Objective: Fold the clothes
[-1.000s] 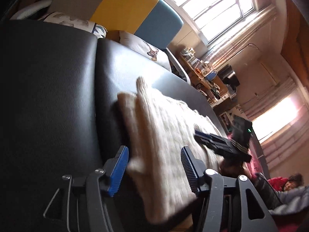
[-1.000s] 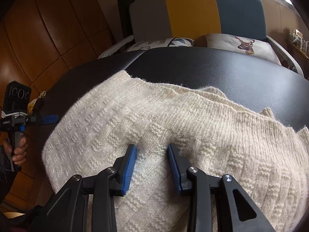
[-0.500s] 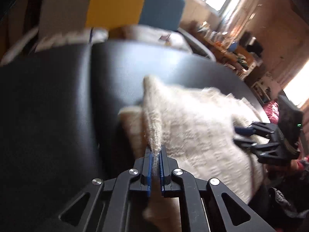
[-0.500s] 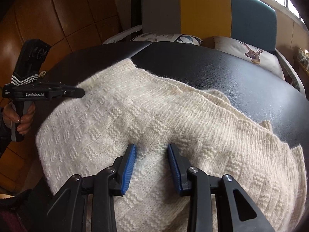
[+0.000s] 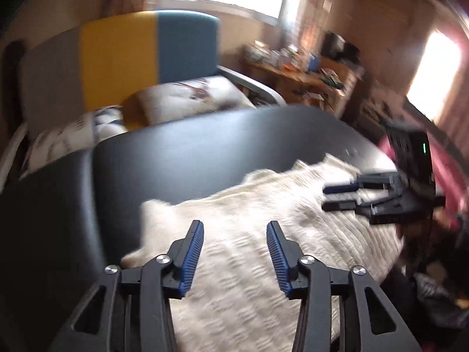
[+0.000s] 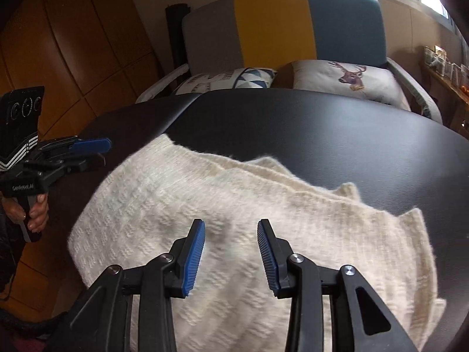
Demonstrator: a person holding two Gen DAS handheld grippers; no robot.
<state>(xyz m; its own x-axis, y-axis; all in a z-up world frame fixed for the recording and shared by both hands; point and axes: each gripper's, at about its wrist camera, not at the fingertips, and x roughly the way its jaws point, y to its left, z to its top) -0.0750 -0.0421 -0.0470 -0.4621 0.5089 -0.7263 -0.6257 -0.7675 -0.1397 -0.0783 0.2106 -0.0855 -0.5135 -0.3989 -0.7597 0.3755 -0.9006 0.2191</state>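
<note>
In your left wrist view, your left gripper (image 5: pixel 234 259) stands wide open and empty above the cream knitted sweater (image 5: pixel 263 234), which lies folded on the black padded table (image 5: pixel 190 152); its left edge sits just beyond your left finger, so you seem between folds and next must choose an edge to pinch. In your right wrist view, your right gripper (image 6: pixel 231 256) is also wide and holds nothing, with the sweater spread beneath and beyond both fingers.
</note>
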